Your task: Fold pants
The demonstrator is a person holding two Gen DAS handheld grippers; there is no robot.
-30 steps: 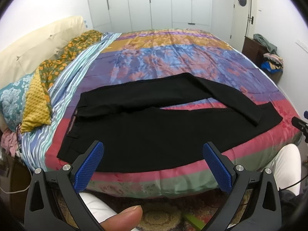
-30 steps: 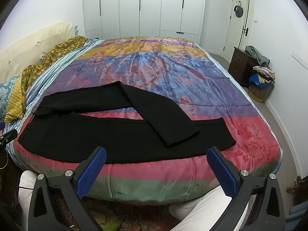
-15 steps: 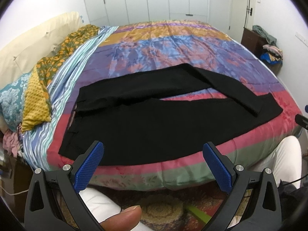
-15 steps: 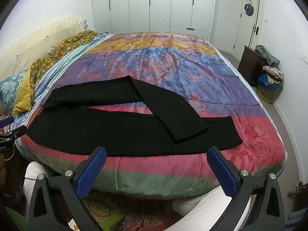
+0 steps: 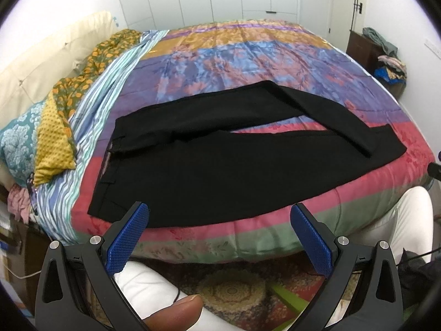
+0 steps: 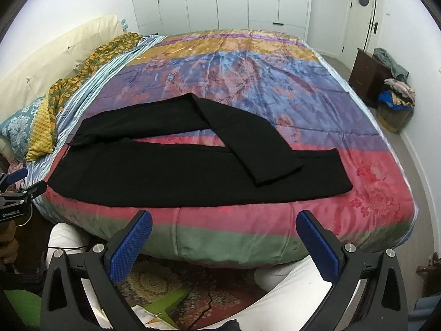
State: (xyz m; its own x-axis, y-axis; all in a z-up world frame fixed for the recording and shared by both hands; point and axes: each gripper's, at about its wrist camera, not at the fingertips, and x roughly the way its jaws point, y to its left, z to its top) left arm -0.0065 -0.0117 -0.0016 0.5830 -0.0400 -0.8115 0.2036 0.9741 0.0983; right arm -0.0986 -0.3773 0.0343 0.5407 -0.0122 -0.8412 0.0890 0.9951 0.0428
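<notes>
Black pants (image 5: 226, 165) (image 6: 176, 176) lie flat along the near edge of the bed, waistband to the left. The near leg runs straight to the right; the far leg (image 6: 242, 135) bends and crosses over it near the hem. My left gripper (image 5: 220, 218) hovers open just off the bed's edge, in front of the waist and seat area, holding nothing. My right gripper (image 6: 224, 224) is open too, off the near edge in front of the straight leg. Neither touches the cloth.
A colourful striped quilt (image 5: 248, 55) (image 6: 248, 63) covers the bed. Pillows and a patterned cloth (image 5: 55, 115) lie at the left. A dark nightstand with piled clothes (image 6: 386, 82) stands at the right wall. The person's white-trousered knees (image 6: 289, 289) and a thumb (image 5: 176, 314) show below.
Both grippers have risen and tilted down a little, so the pants and bed sit lower and nearer in view. The pants have not moved, and both grippers have stayed open.
</notes>
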